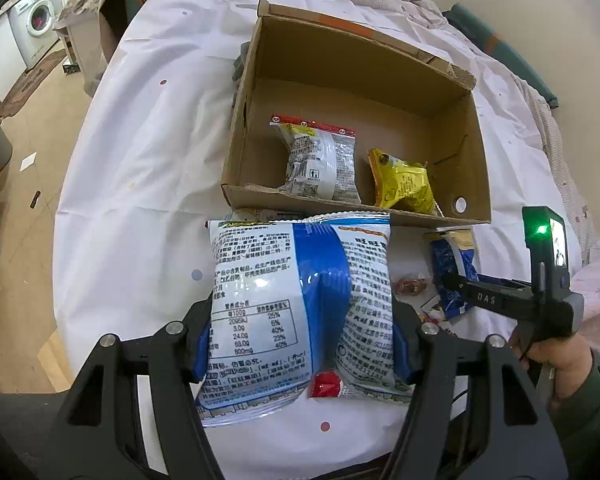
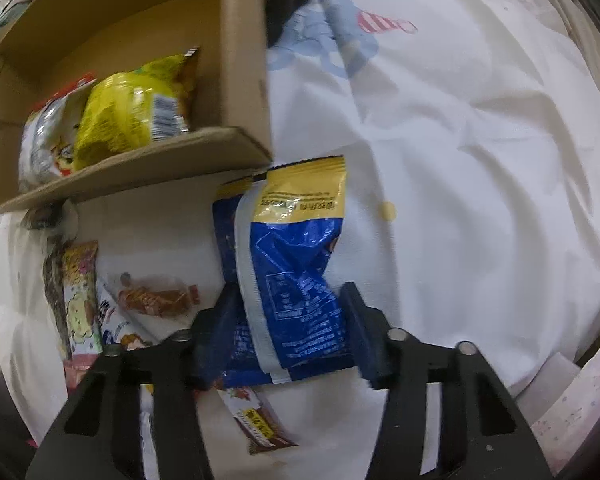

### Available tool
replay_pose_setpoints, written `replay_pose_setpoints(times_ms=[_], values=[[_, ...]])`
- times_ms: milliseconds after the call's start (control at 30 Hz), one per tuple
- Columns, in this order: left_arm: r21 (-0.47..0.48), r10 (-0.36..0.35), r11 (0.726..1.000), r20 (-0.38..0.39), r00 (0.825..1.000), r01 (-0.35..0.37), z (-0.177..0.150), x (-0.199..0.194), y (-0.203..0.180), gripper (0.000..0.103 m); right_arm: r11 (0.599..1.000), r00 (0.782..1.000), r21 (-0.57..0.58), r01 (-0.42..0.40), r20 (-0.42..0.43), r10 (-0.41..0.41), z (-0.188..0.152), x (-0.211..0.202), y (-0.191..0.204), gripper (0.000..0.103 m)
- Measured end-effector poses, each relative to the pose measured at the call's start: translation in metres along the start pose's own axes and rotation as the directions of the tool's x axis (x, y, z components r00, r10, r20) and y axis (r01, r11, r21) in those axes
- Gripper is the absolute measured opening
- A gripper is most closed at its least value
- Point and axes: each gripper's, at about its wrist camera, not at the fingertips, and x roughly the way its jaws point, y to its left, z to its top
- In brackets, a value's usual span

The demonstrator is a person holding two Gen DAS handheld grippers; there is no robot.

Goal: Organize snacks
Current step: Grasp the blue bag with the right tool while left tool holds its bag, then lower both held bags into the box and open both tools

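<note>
White bedsheet (image 1: 132,152) covers the work surface. Nearest, the left gripper (image 1: 300,344) clamps a blue-and-white snack bag (image 1: 296,292). The right gripper (image 2: 288,336) pinches a blue-and-yellow packet (image 2: 296,280), with small loose snacks (image 2: 156,300) beside it. Beyond, an open cardboard box (image 1: 452,104) holds a silver packet (image 1: 324,160) and a yellow packet (image 1: 404,184).

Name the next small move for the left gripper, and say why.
Probably carry the blue-and-white bag forward over the cardboard box and release it. The left gripper already clamps it just short of the box's near wall, and two snacks lie inside with bare floor behind them.
</note>
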Motion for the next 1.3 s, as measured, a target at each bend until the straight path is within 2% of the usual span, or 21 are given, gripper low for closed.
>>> replay_pose_setpoints(times_ms=[200,367,467,767,900,1033,1167,1300], values=[[0.014,0.012,1.0,0.019,1.0,-0.012,0.002,-0.004,-0.001,0.063,0.999,0.998,-0.005,-0.042,0.04,0.042,-0.016,-0.021,-0.001,0.031],[-0.006,0.009,1.0,0.027,1.0,-0.009,0.001,-0.008,0.003,0.063,0.991,0.99,0.048,-0.126,0.063,0.123,-0.028,-0.043,-0.012,0.027],[0.008,0.026,1.0,0.047,0.999,-0.026,0.001,-0.011,0.003,0.063,0.989,0.988,0.034,-0.143,0.07,0.141,-0.037,-0.051,-0.007,0.019],[-0.003,0.059,0.998,0.062,0.996,-0.059,0.001,-0.011,0.012,0.063,0.979,0.968,-0.017,-0.202,0.151,0.202,-0.055,-0.091,0.014,0.016],[-0.007,0.063,0.998,0.091,0.994,-0.062,0.0,-0.016,0.013,0.063,0.965,0.946,-0.019,-0.262,0.193,0.261,-0.064,-0.11,0.017,0.016],[-0.006,0.046,0.999,0.146,0.988,-0.046,-0.002,-0.03,0.012,0.063,0.947,0.911,-0.05,-0.317,0.261,0.318,-0.069,-0.135,0.019,0.016],[0.033,0.024,0.999,0.227,0.974,-0.032,-0.002,-0.046,0.003,0.063,0.929,0.884,-0.062,-0.366,0.288,0.367,-0.059,-0.147,0.023,0.016],[0.036,0.025,0.999,0.272,0.962,-0.036,0.006,-0.055,-0.001,0.063,0.912,0.858,-0.089,-0.399,0.313,0.406,-0.044,-0.154,0.029,0.016]])
